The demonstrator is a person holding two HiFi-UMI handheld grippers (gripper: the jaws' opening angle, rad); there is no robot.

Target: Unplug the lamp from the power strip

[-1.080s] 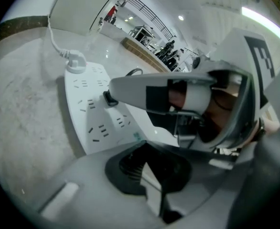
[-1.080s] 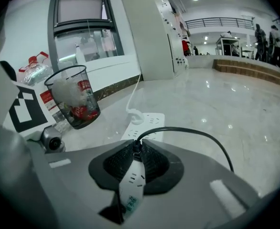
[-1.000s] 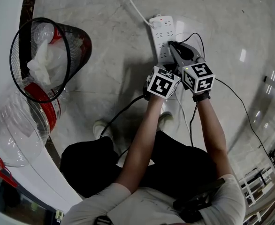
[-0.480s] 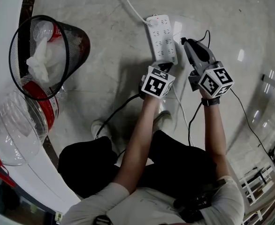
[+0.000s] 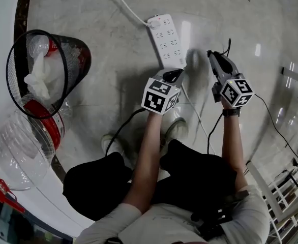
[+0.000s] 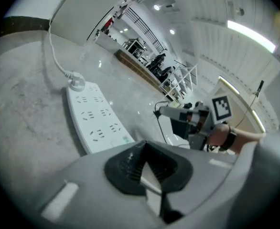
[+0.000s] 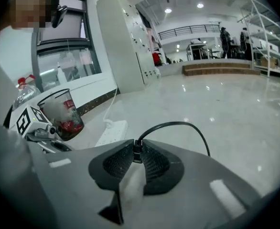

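The white power strip (image 5: 167, 34) lies on the marble floor, its sockets bare; it also shows in the left gripper view (image 6: 97, 123) and the right gripper view (image 7: 112, 131). My right gripper (image 5: 211, 55) hovers to the right of the strip, shut on the lamp's black plug (image 7: 136, 149), which is clear of the sockets. Its black cable (image 7: 178, 125) loops away from the jaws. My left gripper (image 5: 177, 74) hangs just above the strip's near end, jaws together with nothing between them (image 6: 145, 147). The right gripper (image 6: 188, 120) is visible from the left one.
A black mesh waste bin (image 5: 47, 70) full of rubbish stands at the left beside a clear plastic tub (image 5: 14, 146) and a white curved ledge. The strip's white cord (image 5: 123, 6) runs off up-left. A black cable (image 5: 128, 123) crosses the floor by my shoes (image 5: 174, 123).
The right gripper pulled the black plug out of the strip and carried it off to the right. The left gripper lifted slightly off the strip's near end.
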